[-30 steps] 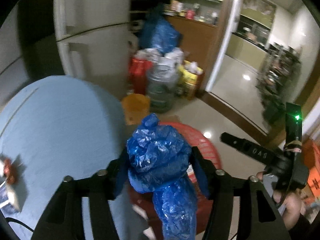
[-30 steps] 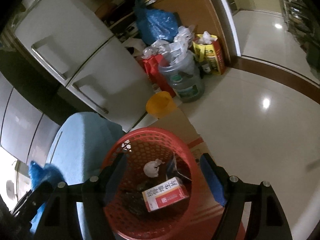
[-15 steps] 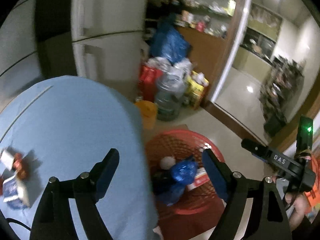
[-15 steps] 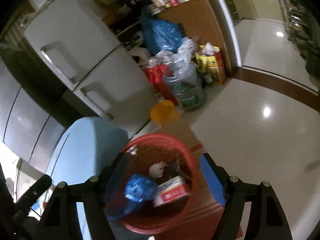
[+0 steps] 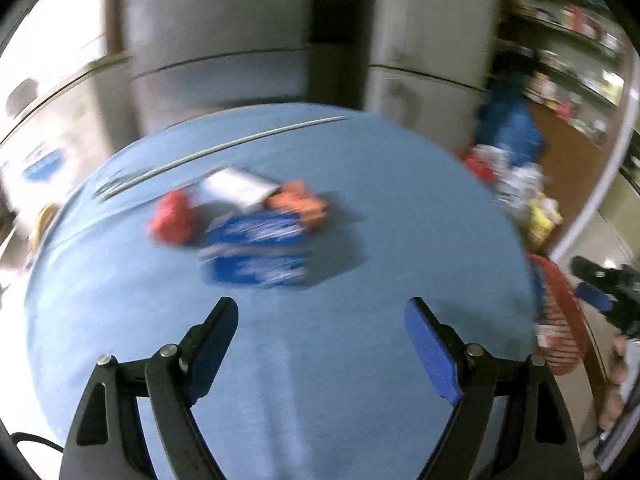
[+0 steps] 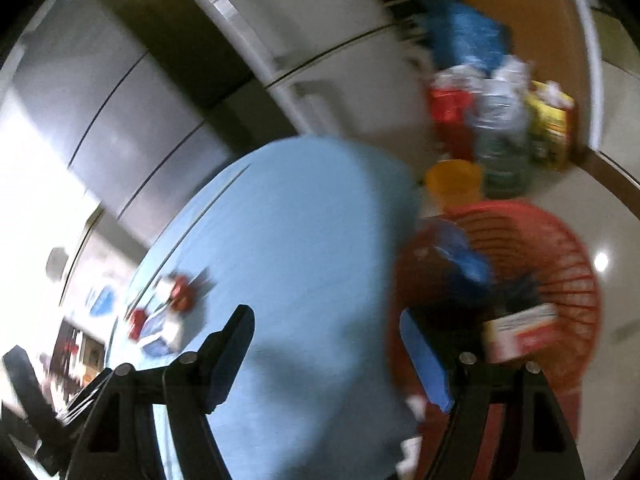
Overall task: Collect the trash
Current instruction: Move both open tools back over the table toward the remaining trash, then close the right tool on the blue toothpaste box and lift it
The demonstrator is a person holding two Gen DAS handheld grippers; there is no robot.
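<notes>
Done: a blue bag [image 6: 460,256] and a red-and-white box [image 6: 520,332] already lie in the red basket [image 6: 560,240] on the floor beside the tabletop [image 5: 320,360].
Left: a blurred pile of wrappers [image 5: 252,232] sits mid-tabletop, ahead of the left claw [image 5: 320,320].
Left claw: spread, empty.
Right claw [image 6: 324,328]: spread, empty, over the tabletop edge.
Writing: too blurred to read.
</notes>
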